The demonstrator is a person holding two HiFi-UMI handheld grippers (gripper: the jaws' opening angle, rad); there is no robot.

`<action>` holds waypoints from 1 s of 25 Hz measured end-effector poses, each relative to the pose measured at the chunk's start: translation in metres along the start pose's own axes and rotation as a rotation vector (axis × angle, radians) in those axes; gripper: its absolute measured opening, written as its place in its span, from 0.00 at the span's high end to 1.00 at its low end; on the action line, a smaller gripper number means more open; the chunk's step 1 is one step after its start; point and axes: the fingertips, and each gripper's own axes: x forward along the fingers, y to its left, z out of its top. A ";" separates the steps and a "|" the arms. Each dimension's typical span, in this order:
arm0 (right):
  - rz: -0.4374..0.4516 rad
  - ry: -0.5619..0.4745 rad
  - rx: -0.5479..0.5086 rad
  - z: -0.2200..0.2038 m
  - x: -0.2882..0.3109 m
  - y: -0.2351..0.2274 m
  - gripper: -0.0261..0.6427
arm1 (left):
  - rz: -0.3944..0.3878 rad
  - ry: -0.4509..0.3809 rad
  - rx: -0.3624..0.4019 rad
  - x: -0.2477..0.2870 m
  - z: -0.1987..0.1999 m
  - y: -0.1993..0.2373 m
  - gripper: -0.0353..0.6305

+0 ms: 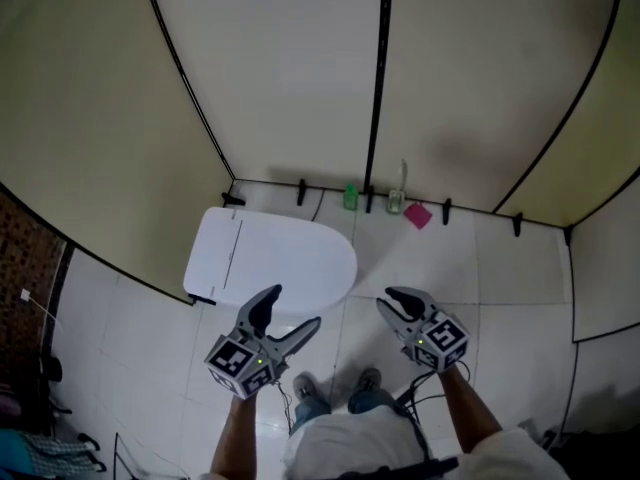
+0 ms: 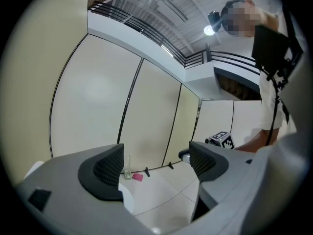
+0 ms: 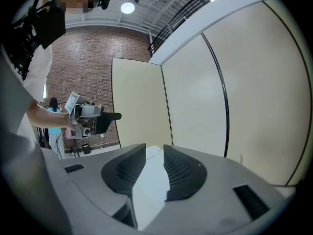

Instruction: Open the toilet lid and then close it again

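Looking down on the white toilet lid [image 1: 272, 256], shut flat, in the left half of the stall, back end close to the cream wall [image 1: 290, 78]. Cannot see the bowl under it. Held up in the air over its near edge, the left gripper [image 1: 293, 310], not touching it. Wide apart with its fingers [image 2: 108, 173], and nothing in between, only floor [image 1: 500, 278] far behind. To the right of that, above the white tiles, the right gripper [image 1: 392, 299], beside the lid and apart from it. Nearly together with its own fingers, just a thin gap, holding nothing; only a strip of white lid seen past the gap. Below both, two arms [image 1: 232, 433], cut off at the bottom edge, and two shoes [image 1: 310, 389] peeking out.

Along the foot of the back wall, a small green bottle [image 1: 350, 197], a pale upright thing [image 1: 397, 200] too small to name, and a pink thing [image 1: 418, 215] on the floor. Well apart from the lid, all three. Under the wall panels, little black feet [image 1: 301, 192].

In the right gripper view, a brick wall [image 3: 88, 58] far off, and somebody in a blue top [image 3: 55, 130], partly hidden and hard to make out.
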 end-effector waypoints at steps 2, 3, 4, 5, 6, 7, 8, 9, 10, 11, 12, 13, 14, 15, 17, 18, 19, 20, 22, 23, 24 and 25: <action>0.001 0.040 0.095 -0.026 0.007 -0.016 0.80 | 0.035 0.016 -0.012 0.004 -0.015 0.005 0.33; 0.004 0.058 0.142 -0.041 0.012 -0.025 0.80 | 0.054 0.018 -0.019 0.007 -0.022 0.008 0.33; 0.012 0.076 0.188 -0.056 0.018 -0.034 0.80 | 0.073 0.021 -0.024 0.011 -0.029 0.012 0.33; 0.022 0.096 0.233 -0.071 0.025 -0.044 0.80 | 0.090 0.026 -0.027 0.015 -0.037 0.016 0.33; 0.034 0.119 0.282 -0.086 0.033 -0.054 0.80 | 0.105 0.029 -0.029 0.021 -0.045 0.019 0.33; 0.047 0.144 0.337 -0.102 0.041 -0.065 0.80 | 0.118 0.030 -0.032 0.027 -0.054 0.023 0.33; 0.062 0.170 0.397 -0.118 0.051 -0.075 0.80 | 0.131 0.030 -0.036 0.033 -0.062 0.027 0.33; 0.076 0.195 0.458 -0.135 0.061 -0.084 0.74 | 0.143 0.031 -0.039 0.038 -0.071 0.030 0.33; 0.089 0.216 0.515 -0.152 0.071 -0.093 0.69 | 0.153 0.035 -0.039 0.043 -0.080 0.033 0.33; 0.096 0.235 0.566 -0.168 0.082 -0.103 0.68 | 0.160 0.042 -0.035 0.049 -0.090 0.035 0.33; 0.098 0.252 0.610 -0.183 0.093 -0.113 0.66 | 0.164 0.052 -0.028 0.056 -0.099 0.038 0.33; 0.094 0.270 0.646 -0.198 0.105 -0.124 0.64 | 0.167 0.064 -0.021 0.063 -0.109 0.042 0.33; 0.089 0.285 0.674 -0.213 0.116 -0.135 0.62 | 0.170 0.074 -0.018 0.070 -0.117 0.046 0.33; 0.084 0.296 0.695 -0.226 0.128 -0.145 0.61 | 0.173 0.078 -0.020 0.076 -0.125 0.050 0.33; 0.069 0.308 0.729 -0.249 0.150 -0.161 0.60 | 0.180 0.073 -0.033 0.085 -0.138 0.056 0.33; 0.061 0.311 0.751 -0.260 0.158 -0.166 0.60 | 0.184 0.072 -0.037 0.089 -0.144 0.057 0.33; 0.054 0.313 0.779 -0.271 0.163 -0.169 0.60 | 0.187 0.077 -0.036 0.091 -0.150 0.057 0.33; 0.048 0.312 0.811 -0.282 0.167 -0.170 0.60 | 0.187 0.088 -0.032 0.093 -0.157 0.057 0.33; 0.031 0.298 0.873 -0.299 0.173 -0.164 0.60 | 0.181 0.118 -0.014 0.093 -0.168 0.060 0.33; 0.019 0.285 0.904 -0.306 0.175 -0.156 0.60 | 0.176 0.131 -0.007 0.091 -0.173 0.063 0.33; 0.007 0.270 0.938 -0.313 0.175 -0.145 0.60 | 0.171 0.142 -0.005 0.088 -0.177 0.067 0.33; -0.004 0.253 0.973 -0.320 0.175 -0.133 0.60 | 0.169 0.150 -0.009 0.085 -0.180 0.072 0.33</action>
